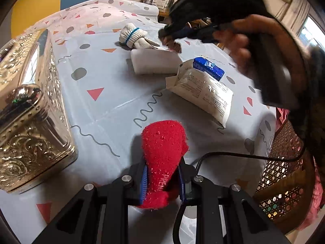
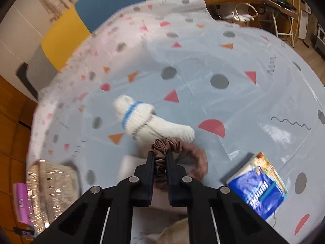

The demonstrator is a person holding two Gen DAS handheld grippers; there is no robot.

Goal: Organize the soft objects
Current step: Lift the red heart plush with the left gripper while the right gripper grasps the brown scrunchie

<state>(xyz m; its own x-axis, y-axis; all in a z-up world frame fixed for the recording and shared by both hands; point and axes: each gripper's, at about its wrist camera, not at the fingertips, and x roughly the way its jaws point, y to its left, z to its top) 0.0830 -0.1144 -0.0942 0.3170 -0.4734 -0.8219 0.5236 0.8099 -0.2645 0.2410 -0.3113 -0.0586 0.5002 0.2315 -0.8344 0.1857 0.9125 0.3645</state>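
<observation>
My left gripper (image 1: 162, 164) is shut on a red fuzzy cloth (image 1: 163, 142), which stands up between its fingers just above the table. My right gripper (image 2: 160, 155) is shut on a brown scrunchie (image 2: 195, 156); in the left wrist view that gripper (image 1: 172, 44) hangs over the white sponge block (image 1: 155, 61), held by a hand (image 1: 239, 46). A rolled pair of white gloves with a blue band (image 2: 146, 120) lies just beyond the scrunchie. The gloves (image 1: 132, 35) lie behind the sponge in the left wrist view.
A gold embossed metal box (image 1: 30, 109) stands at the left, shown blurred in the right wrist view (image 2: 50, 189). A tissue pack with a blue label (image 1: 203, 89) lies at the right, also (image 2: 260, 185). A patterned tablecloth (image 1: 105, 101) covers the table; a wicker chair (image 1: 284, 172) stands beside it.
</observation>
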